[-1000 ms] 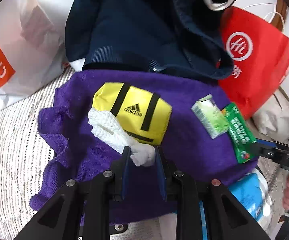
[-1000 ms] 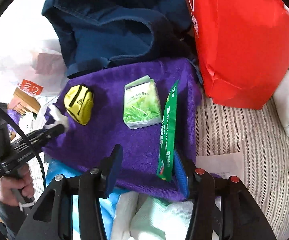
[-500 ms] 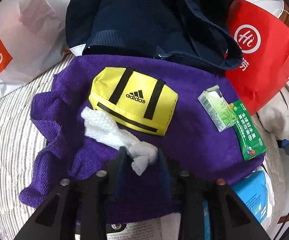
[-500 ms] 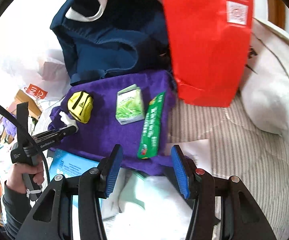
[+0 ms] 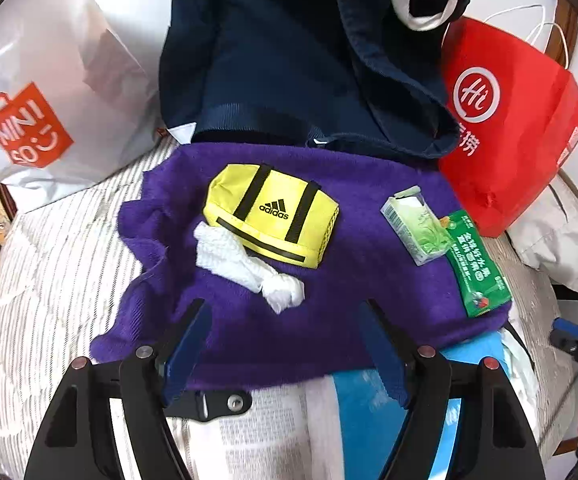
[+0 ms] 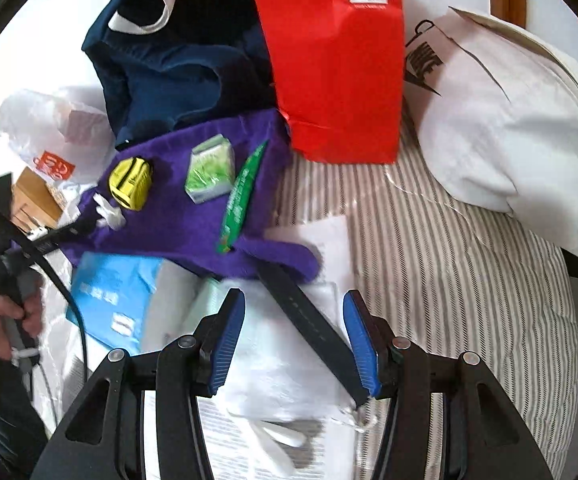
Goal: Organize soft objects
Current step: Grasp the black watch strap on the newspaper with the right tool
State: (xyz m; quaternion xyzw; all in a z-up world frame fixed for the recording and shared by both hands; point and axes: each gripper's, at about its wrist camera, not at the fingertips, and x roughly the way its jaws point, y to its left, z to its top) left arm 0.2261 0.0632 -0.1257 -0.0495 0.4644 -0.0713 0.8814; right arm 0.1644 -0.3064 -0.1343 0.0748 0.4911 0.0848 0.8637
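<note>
From the left wrist, the left hand-held gripper (image 5: 285, 344) tilts down over the purple towel (image 5: 329, 320), its jaws opening with the white cloth (image 5: 249, 268) lying free just beyond them, while from the right wrist the right hand-held gripper (image 6: 293, 332) angles down, half spread, over a black strap (image 6: 309, 320) on the bed.

"adidas" – yellow pouch (image 5: 271, 216); "MINISO" – white bag (image 5: 49, 92).
</note>
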